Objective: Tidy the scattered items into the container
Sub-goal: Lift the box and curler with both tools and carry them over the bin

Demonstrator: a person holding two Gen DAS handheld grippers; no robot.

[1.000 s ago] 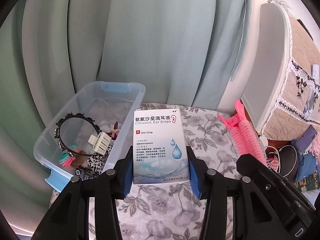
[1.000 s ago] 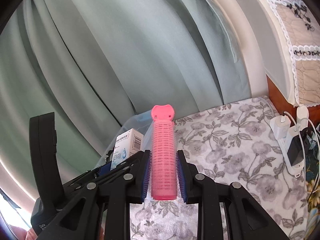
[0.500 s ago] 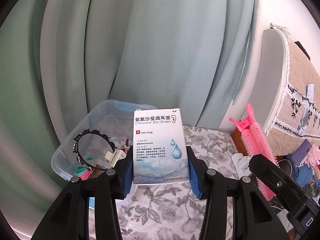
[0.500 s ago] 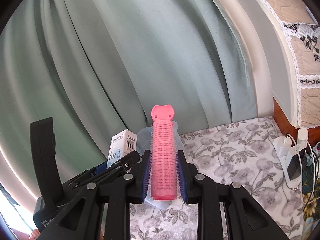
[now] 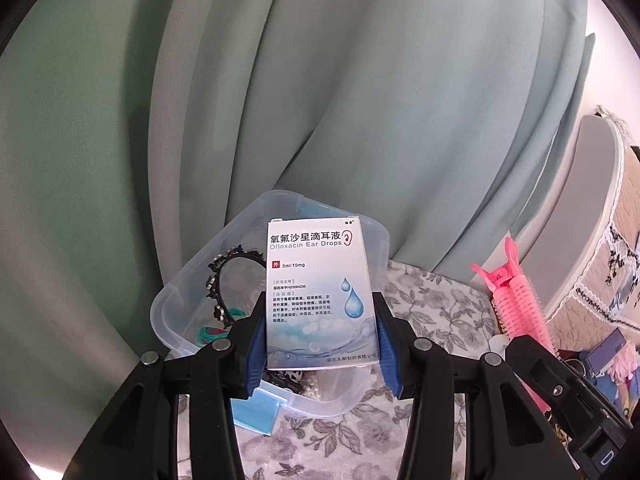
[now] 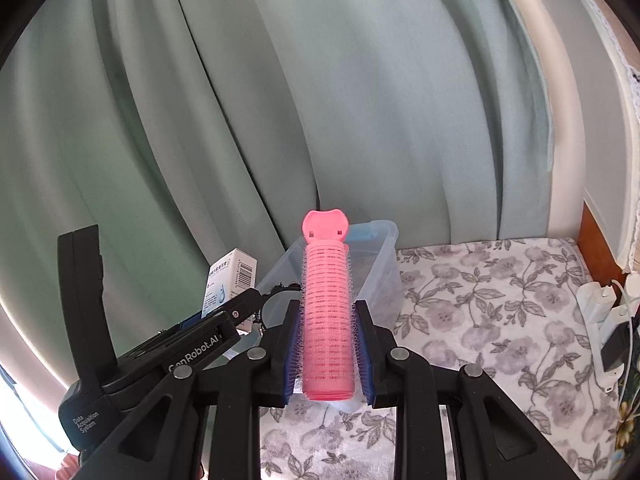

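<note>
Floral bedding is running under both tools. Nearest, the left gripper (image 5: 320, 344) is pinching the ear-drops box (image 5: 318, 292) upright, directly above the clear container (image 5: 168, 312); the right gripper (image 6: 326, 354) is clamping the pink hair roller (image 6: 326, 308), its long axis aiming at the container beyond.

You see a white and pale-blue ear-drops box (image 5: 320, 292) standing upright, its printed face toward you, pinched at its lower sides and raised in front of the clear plastic container (image 5: 168, 312). The pink hair roller (image 6: 327, 312), a bristled cylinder with a flat clip end at the top, stands upright and is likewise clamped near its base. The container rests on the floral cloth and holds a black beaded headband (image 5: 218, 280) and what appear to be coloured hair ties (image 5: 212, 334).
</note>
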